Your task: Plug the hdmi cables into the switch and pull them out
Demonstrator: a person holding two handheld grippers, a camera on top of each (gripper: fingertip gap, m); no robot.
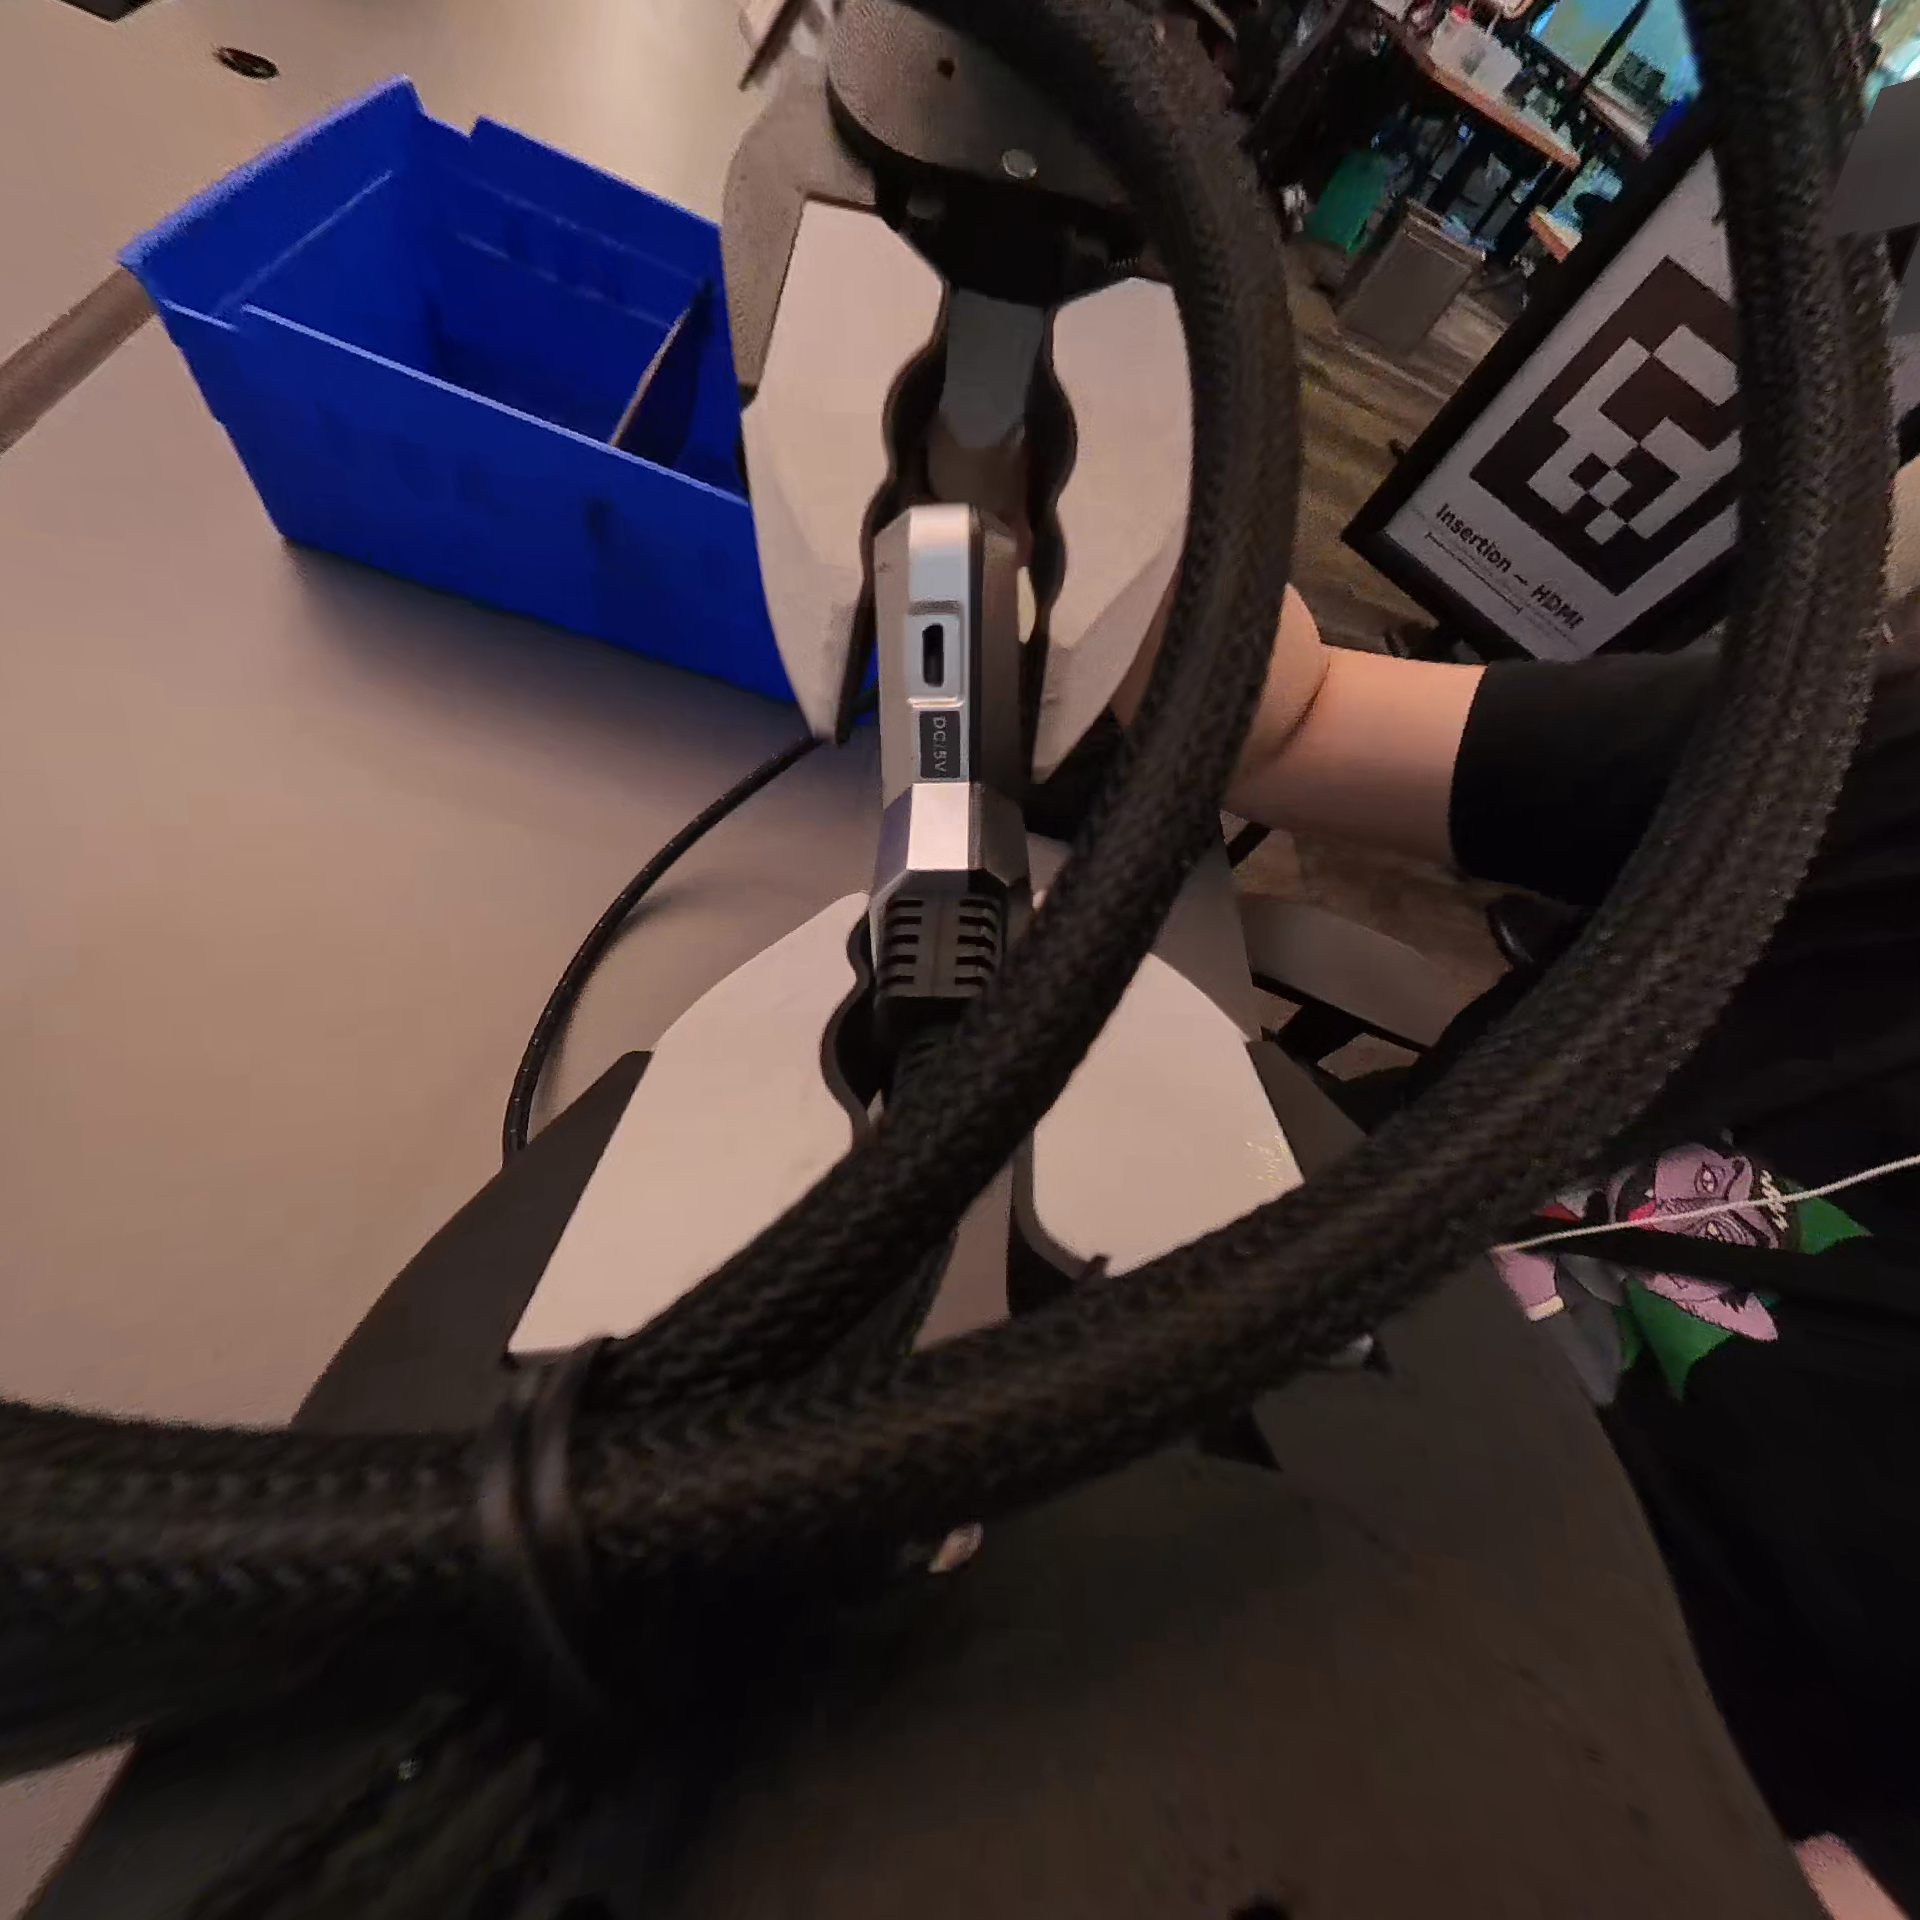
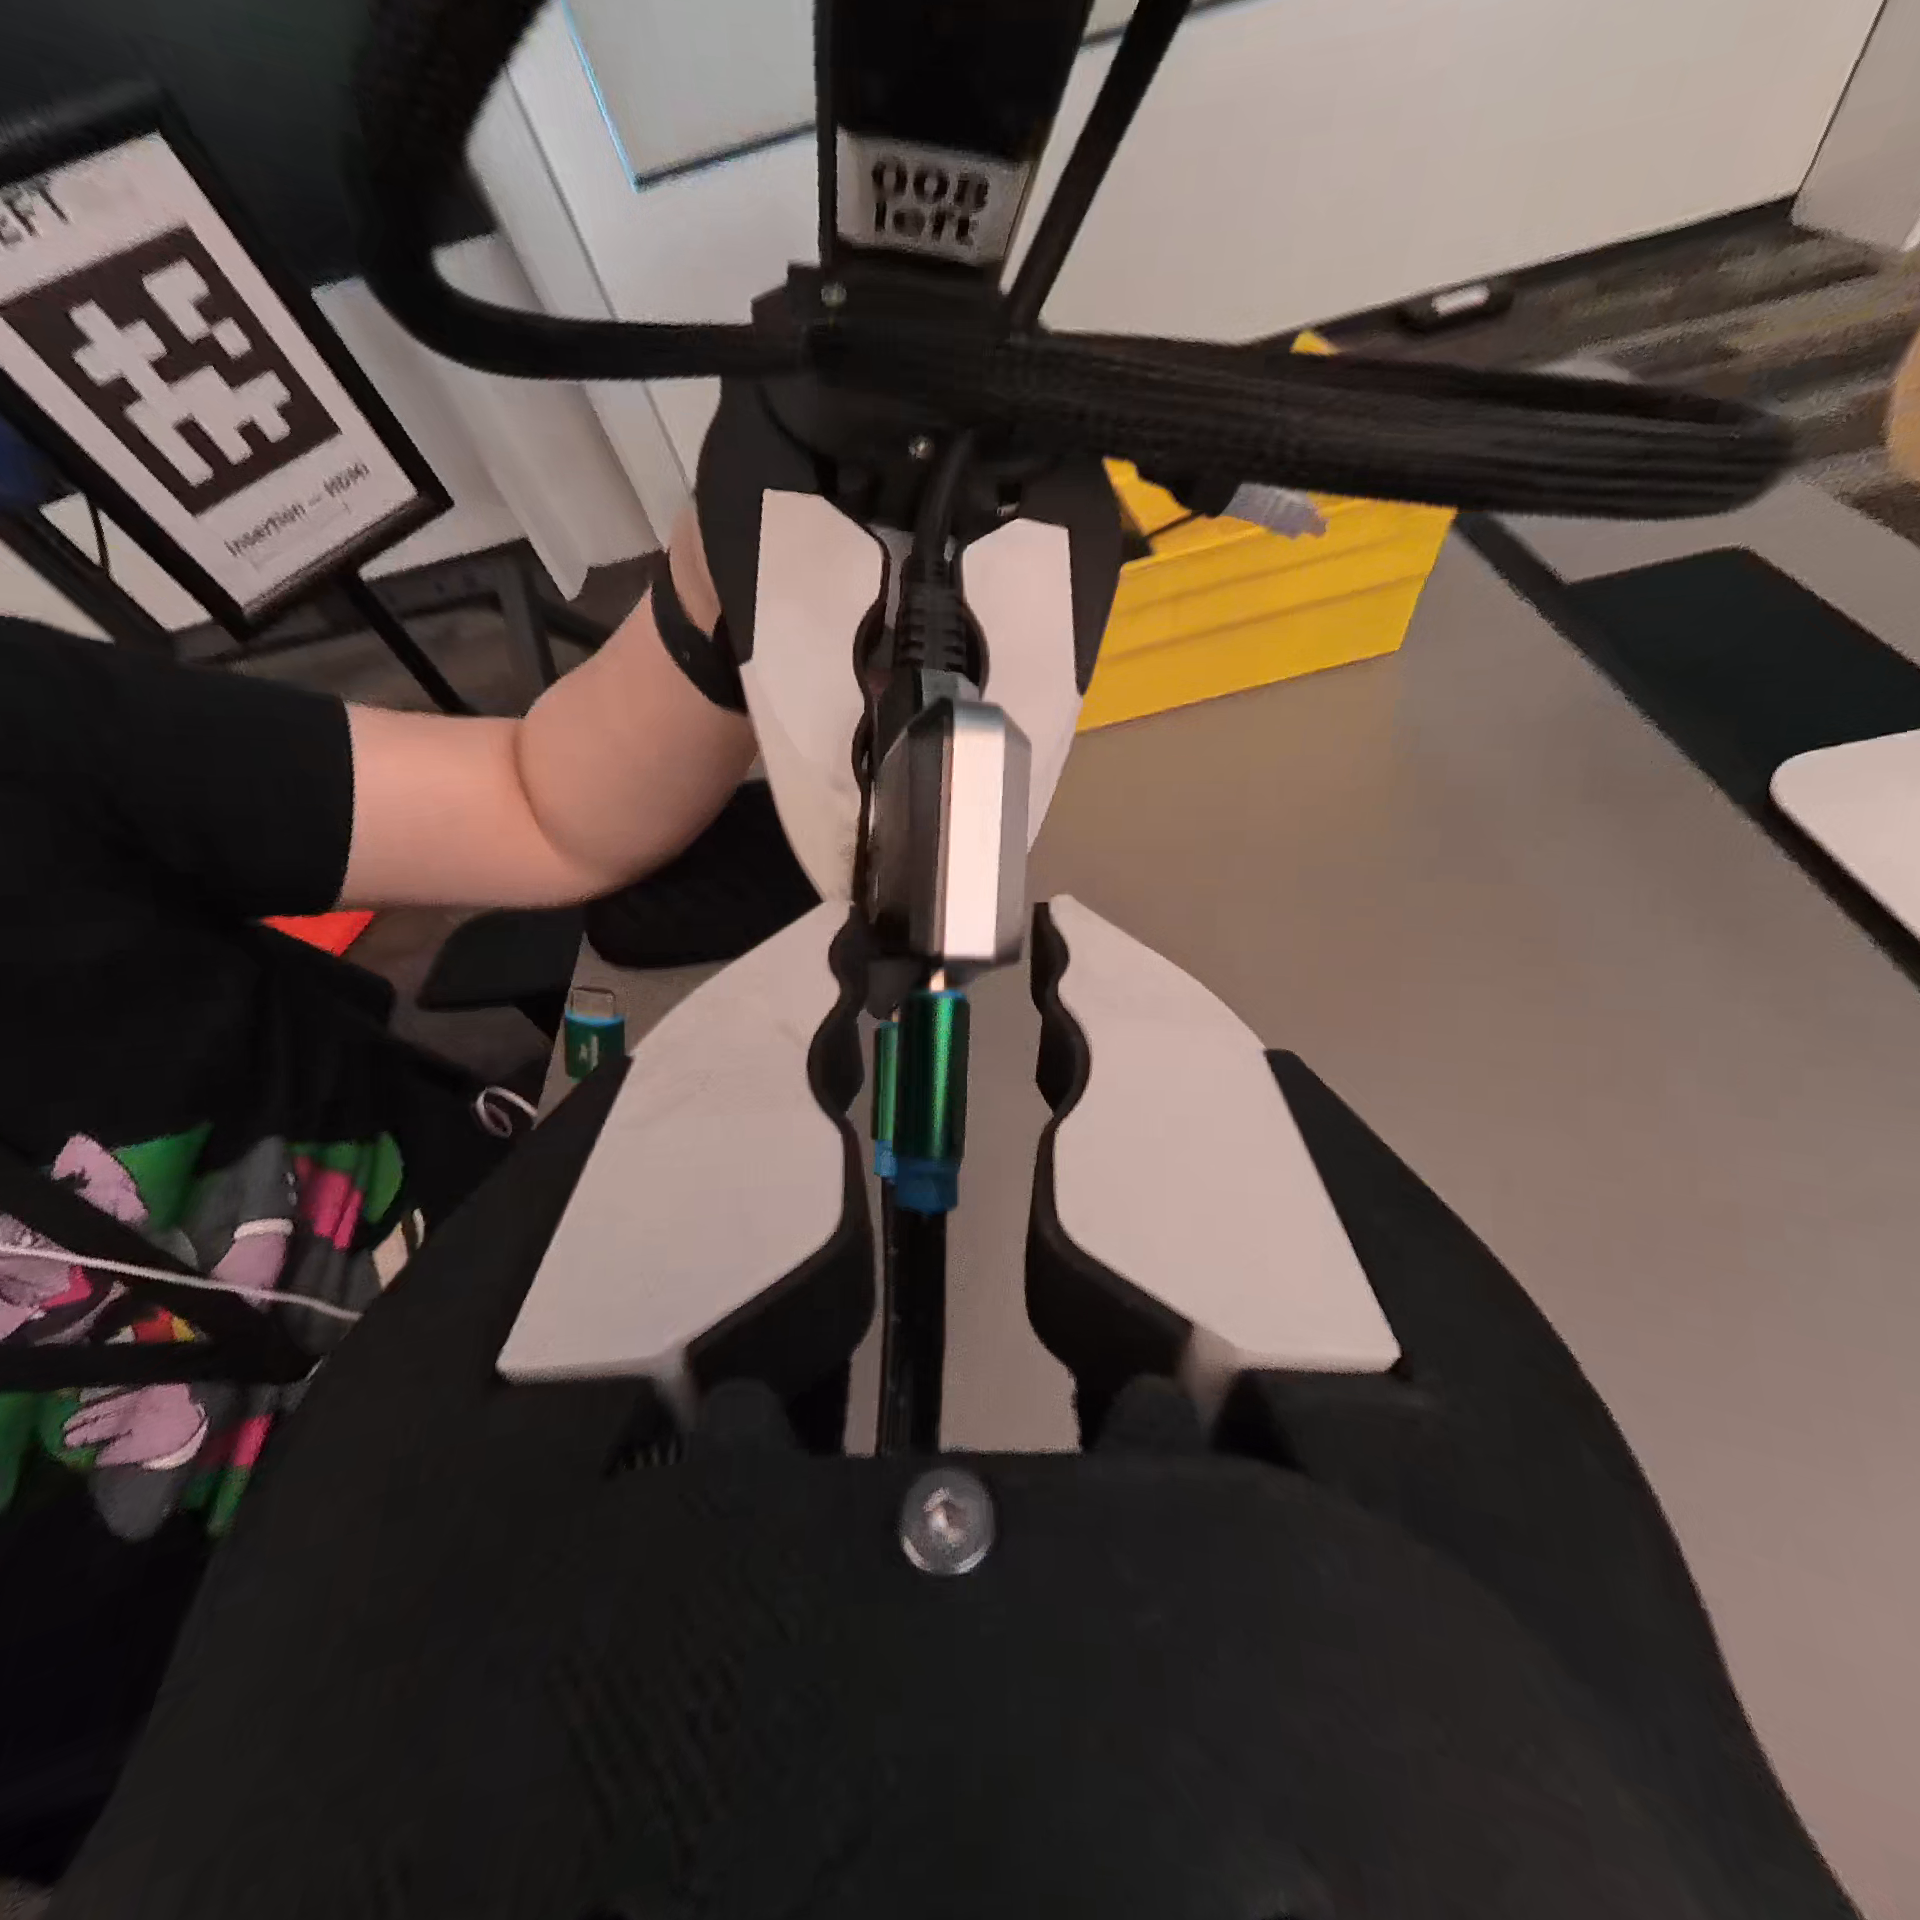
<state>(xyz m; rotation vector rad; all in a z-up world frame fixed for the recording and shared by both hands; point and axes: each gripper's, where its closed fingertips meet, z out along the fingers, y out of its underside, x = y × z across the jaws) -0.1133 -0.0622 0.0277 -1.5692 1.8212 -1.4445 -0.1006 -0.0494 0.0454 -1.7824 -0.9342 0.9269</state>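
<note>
The silver HDMI switch (image 1: 935,644) (image 2: 951,831) is held in the air above the grey table (image 1: 312,883), between the two grippers. My left gripper (image 1: 940,920) is shut on the switch's lower end, where its black ribbed cable boot (image 1: 935,945) comes out. It also shows in the right wrist view (image 2: 935,862). A green HDMI plug (image 2: 930,1101) sits in the switch's near end. My right gripper (image 2: 945,914) is around this plug with its jaws apart and gaps on both sides. It also shows in the left wrist view (image 1: 940,748), coming from above.
A blue bin (image 1: 468,416) stands on the table's far left and a yellow bin (image 2: 1268,592) behind the switch. Thick braided black cables (image 1: 1195,623) loop across both views. A person's forearm (image 1: 1351,727), a framed marker sign (image 1: 1590,436) and a small green adapter (image 2: 592,1039) are nearby. Less than 4 cm separates the two grippers' tips.
</note>
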